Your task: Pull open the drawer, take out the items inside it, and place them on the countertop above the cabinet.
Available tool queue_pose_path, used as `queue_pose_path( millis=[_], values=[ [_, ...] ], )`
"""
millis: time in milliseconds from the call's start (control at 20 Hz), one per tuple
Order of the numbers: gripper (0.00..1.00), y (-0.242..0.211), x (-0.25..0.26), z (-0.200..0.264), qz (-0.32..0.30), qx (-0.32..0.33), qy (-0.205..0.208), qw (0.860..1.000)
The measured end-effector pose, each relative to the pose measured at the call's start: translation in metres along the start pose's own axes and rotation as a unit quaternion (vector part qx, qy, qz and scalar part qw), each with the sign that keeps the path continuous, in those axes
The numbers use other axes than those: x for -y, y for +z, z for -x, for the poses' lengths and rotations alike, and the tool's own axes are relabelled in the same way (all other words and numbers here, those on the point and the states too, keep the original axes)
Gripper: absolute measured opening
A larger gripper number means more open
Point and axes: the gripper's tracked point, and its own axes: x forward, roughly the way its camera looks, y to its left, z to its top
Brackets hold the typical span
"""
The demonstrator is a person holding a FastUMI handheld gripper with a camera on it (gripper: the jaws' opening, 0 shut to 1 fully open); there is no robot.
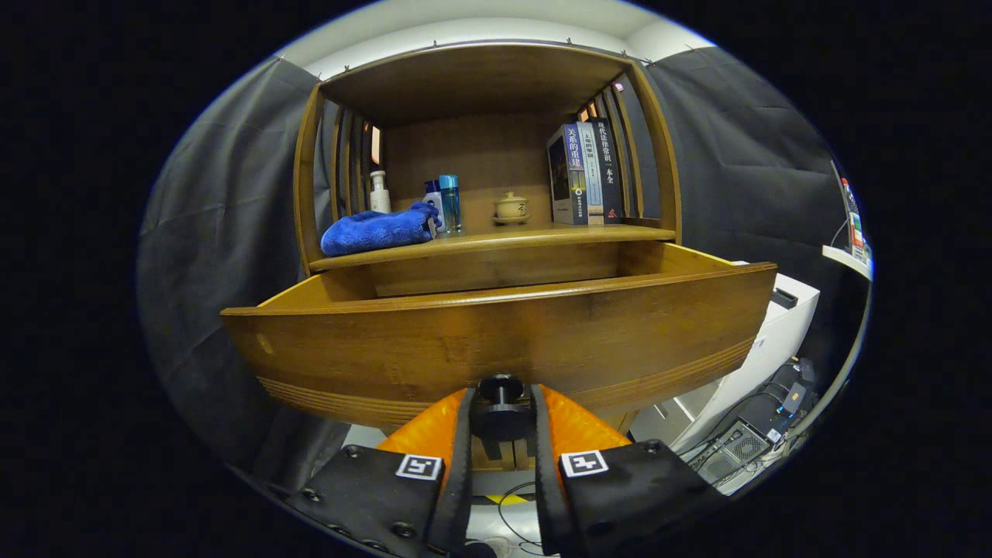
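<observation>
Gripper view: orange-fingered hand-held gripper clamps the round black knob of a pulled-out brown wooden drawer; a folded blue towel lies on the counter above.

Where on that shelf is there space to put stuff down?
Bare wood lies between the small lidded ceramic teacup and the blue glass bottle. The blue folded towel crowds one end, the upright books the other. The gripper grips the black drawer knob.
</observation>
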Motion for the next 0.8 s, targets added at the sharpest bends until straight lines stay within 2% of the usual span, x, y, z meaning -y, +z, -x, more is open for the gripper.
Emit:
queue_pose_path(
  millis=[300,400,600,800],
  values=[
    [0.46,-0.002,0.0,0.0,-0.009,-0.009,-0.002,1.0],
    [0.53,0.008,0.001,0.002,-0.008,0.001,-0.002,1.0],
    [0.85,0.043,0.003,0.015,-0.008,0.03,-0.004,1.0],
    [0.92,0.09,-0.004,0.025,-0.008,0.064,0.009,0.998]
  ],
)
